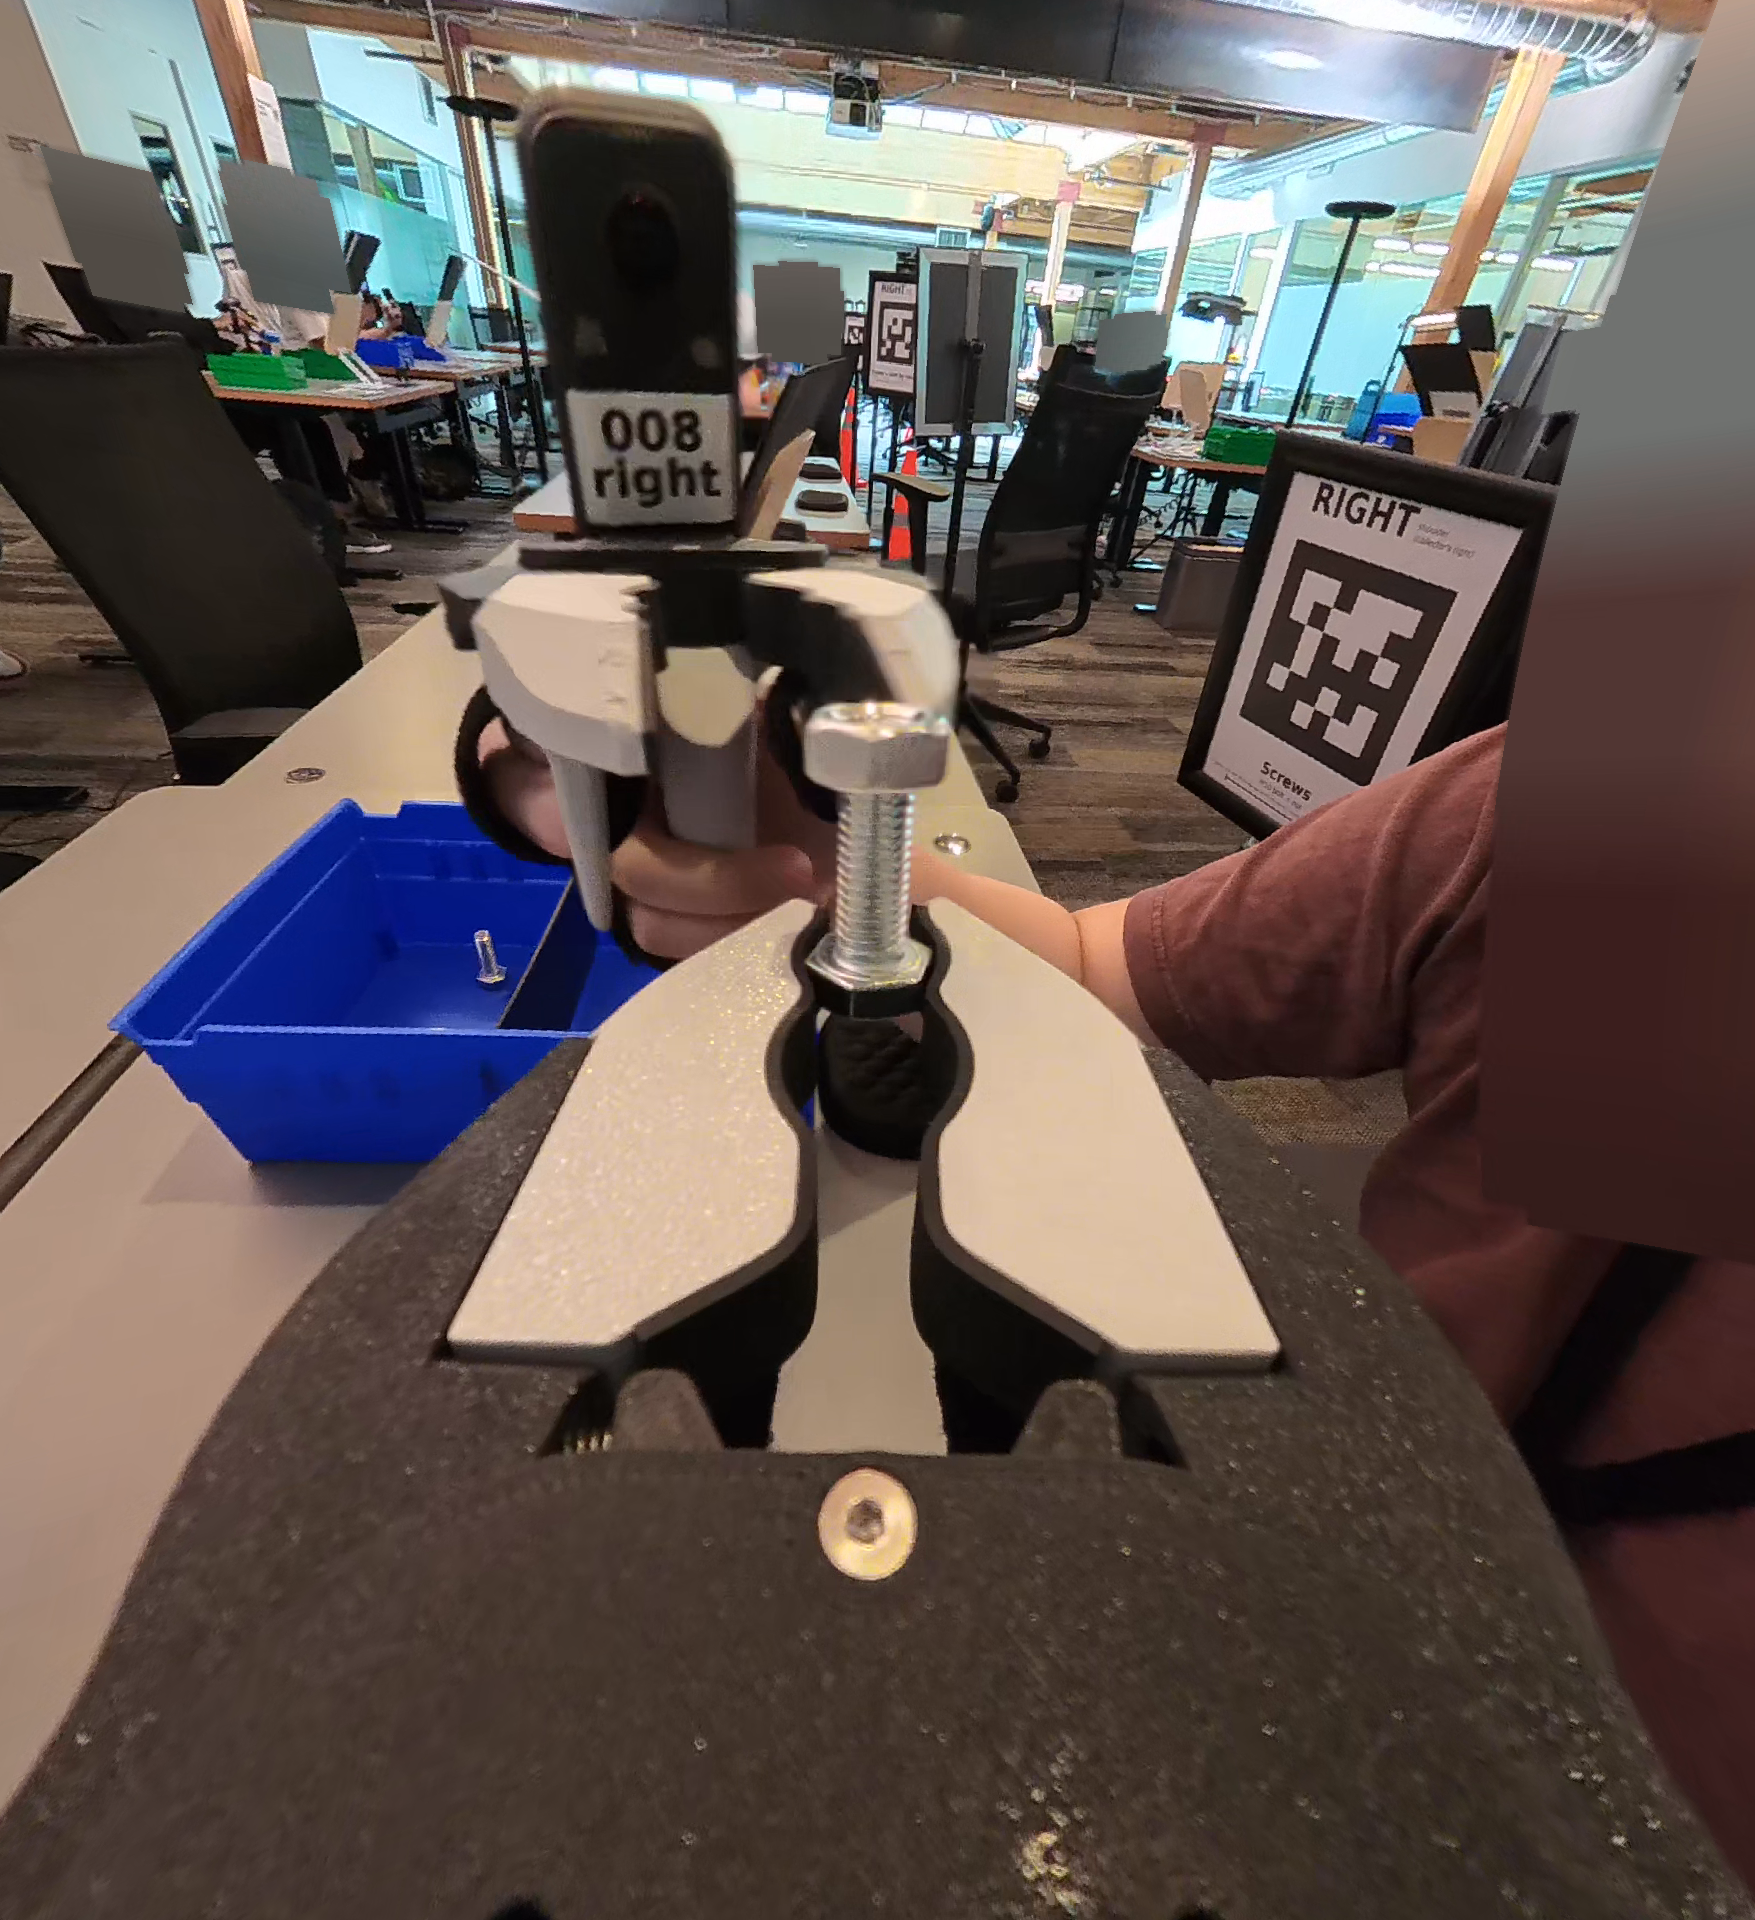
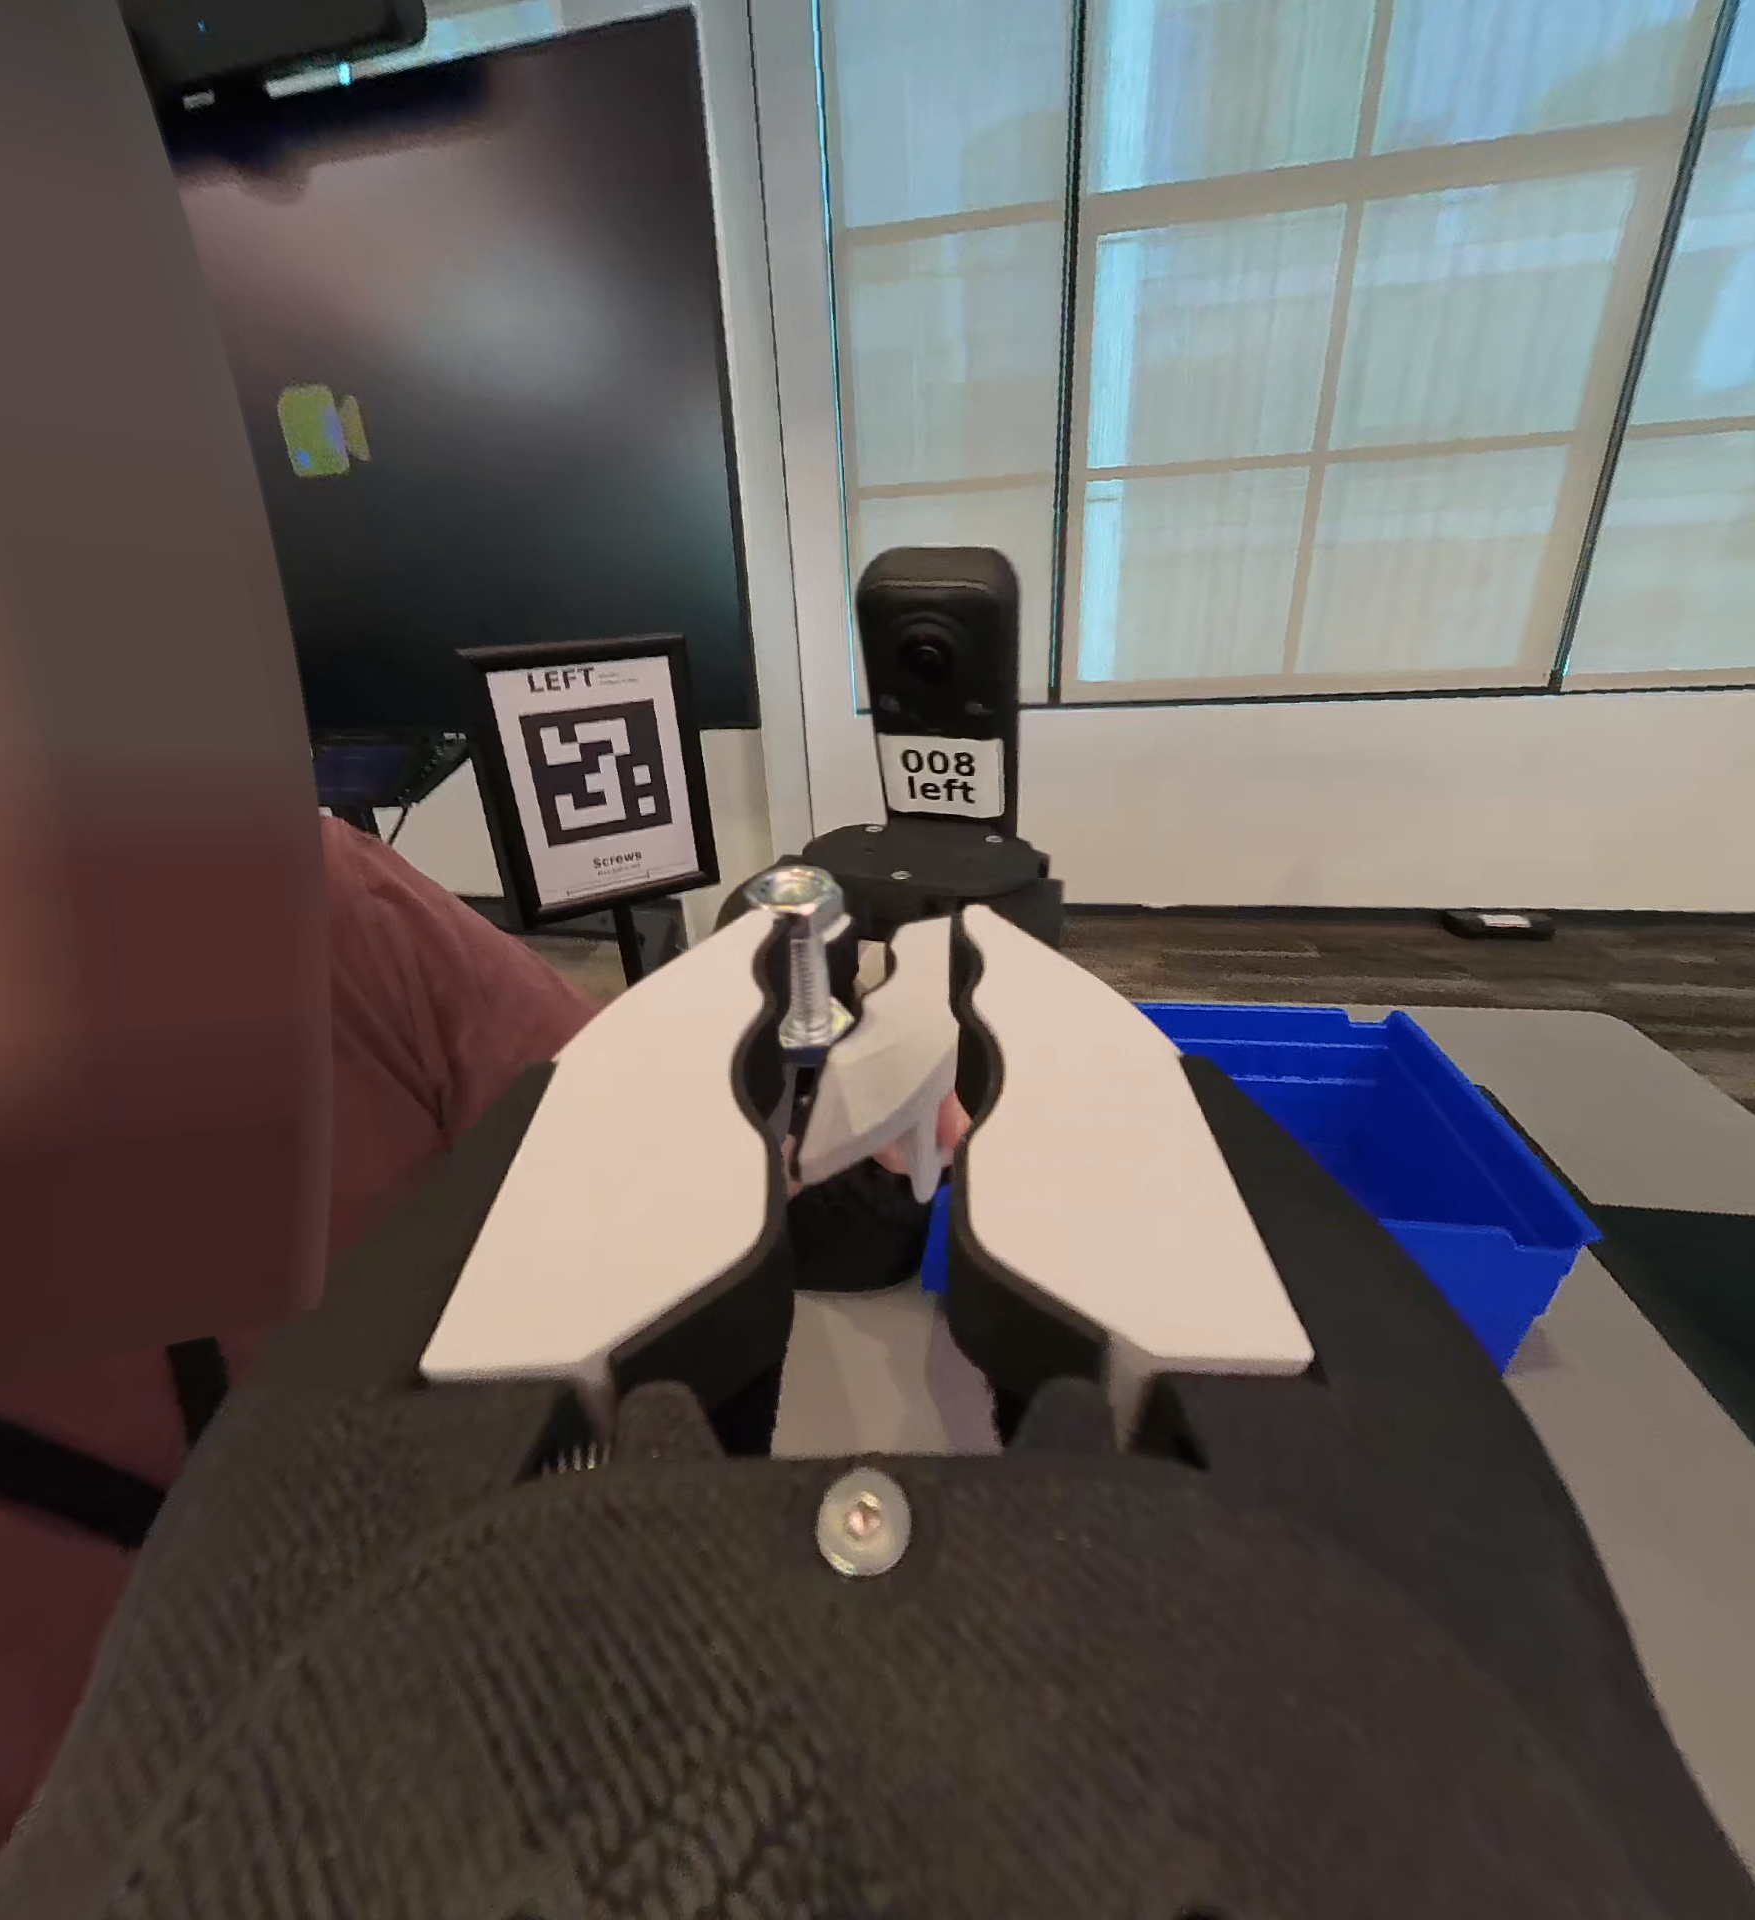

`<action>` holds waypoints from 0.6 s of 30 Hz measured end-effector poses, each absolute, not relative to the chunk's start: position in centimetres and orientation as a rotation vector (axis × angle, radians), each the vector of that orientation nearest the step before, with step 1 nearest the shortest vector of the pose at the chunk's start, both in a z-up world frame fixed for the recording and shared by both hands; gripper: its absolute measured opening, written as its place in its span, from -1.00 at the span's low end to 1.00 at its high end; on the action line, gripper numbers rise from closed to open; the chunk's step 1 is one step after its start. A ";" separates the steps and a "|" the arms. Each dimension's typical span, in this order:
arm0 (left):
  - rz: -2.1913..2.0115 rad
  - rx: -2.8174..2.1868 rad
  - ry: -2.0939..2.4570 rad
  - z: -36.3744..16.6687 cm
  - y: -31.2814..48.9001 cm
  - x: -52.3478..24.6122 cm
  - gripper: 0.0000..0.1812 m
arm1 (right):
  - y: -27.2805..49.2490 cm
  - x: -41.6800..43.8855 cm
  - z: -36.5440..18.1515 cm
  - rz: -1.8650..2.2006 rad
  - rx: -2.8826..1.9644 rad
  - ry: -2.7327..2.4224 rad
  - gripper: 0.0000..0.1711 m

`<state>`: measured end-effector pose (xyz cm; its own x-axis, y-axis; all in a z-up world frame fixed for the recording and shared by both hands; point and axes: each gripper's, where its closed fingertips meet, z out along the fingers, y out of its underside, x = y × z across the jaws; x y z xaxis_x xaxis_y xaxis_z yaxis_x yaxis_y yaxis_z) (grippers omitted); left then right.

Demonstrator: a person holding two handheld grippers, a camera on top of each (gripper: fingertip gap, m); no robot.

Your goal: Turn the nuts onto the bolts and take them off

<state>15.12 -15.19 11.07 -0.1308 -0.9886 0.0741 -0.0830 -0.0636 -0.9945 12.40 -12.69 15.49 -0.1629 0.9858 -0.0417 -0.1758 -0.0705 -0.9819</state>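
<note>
In the left wrist view my left gripper (image 1: 865,940) is shut on a silver nut (image 1: 865,963). A silver bolt (image 1: 875,852) is threaded through the nut and stands upright, with its hex head (image 1: 878,743) on top. My right gripper (image 1: 717,649) faces it from beyond with its jaws apart, one finger just behind the bolt head. In the right wrist view my right gripper (image 2: 904,935) is open and empty. There the bolt (image 2: 803,971) and nut (image 2: 813,1029) lie over its left finger, not between the two fingers. The left gripper (image 2: 837,1044) holds them there.
A blue bin (image 1: 333,1081) stands on the grey table (image 1: 42,997) to the left, with one small bolt (image 1: 487,956) upright inside; the bin also shows in the right wrist view (image 2: 1424,1153). Framed marker signs (image 1: 1361,644) (image 2: 603,774) stand beside the table. A person's maroon sleeve (image 1: 1320,914) is close by. There is about 5 cm between the tips of the two grippers.
</note>
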 end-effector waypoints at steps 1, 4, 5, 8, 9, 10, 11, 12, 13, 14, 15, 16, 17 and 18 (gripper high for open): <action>-1.335 -1.247 1.336 11.2 -15.3 15.0 -0.84 | -12.4 12.7 15.7 1.468 -1.032 -1.142 -0.66; -1.326 -1.247 1.327 11.4 -15.1 14.8 -0.84 | -13.1 12.6 15.9 1.481 -1.008 -1.161 -0.64; -1.327 -1.249 1.330 11.3 -15.2 14.8 -0.84 | -13.6 12.3 15.8 1.470 -1.001 -1.177 -0.63; -1.332 -1.250 1.339 11.2 -15.3 15.0 -0.84 | -14.1 11.5 15.6 1.445 -1.006 -1.187 -0.61; -1.333 -1.251 1.342 11.1 -15.4 15.1 -0.84 | -13.8 11.4 15.6 1.438 -1.014 -1.176 -0.62; -1.333 -1.251 1.344 11.1 -15.4 15.1 -0.84 | -13.5 11.5 15.5 1.442 -1.015 -1.168 -0.60; -1.330 -1.255 1.340 11.1 -15.4 15.2 -0.84 | -13.4 11.7 15.5 1.460 -1.015 -1.166 -0.60; -1.327 -1.257 1.332 11.1 -15.3 15.1 -0.84 | -13.1 11.9 15.5 1.480 -1.022 -1.156 -0.63; -1.331 -1.254 1.330 11.2 -15.2 15.0 -0.84 | -12.7 12.1 15.5 1.490 -1.027 -1.138 -0.66; -1.337 -1.251 1.330 11.3 -15.3 14.9 -0.84 | -12.6 12.3 15.6 1.498 -1.024 -1.130 -0.66; -1.332 -1.252 1.326 11.3 -15.2 14.9 -0.84 | -12.8 12.3 15.7 1.509 -1.013 -1.136 -0.65; -1.327 -1.251 1.327 11.3 -15.2 14.8 -0.84 | -13.2 12.2 15.8 1.516 -0.999 -1.147 -0.65; -1.327 -1.253 1.334 11.3 -15.2 14.9 -0.84 | -13.7 12.1 15.9 1.514 -0.985 -1.159 -0.64; -1.328 -1.254 1.335 11.2 -15.2 14.9 -0.84 | -14.1 12.0 16.0 1.503 -0.973 -1.168 -0.64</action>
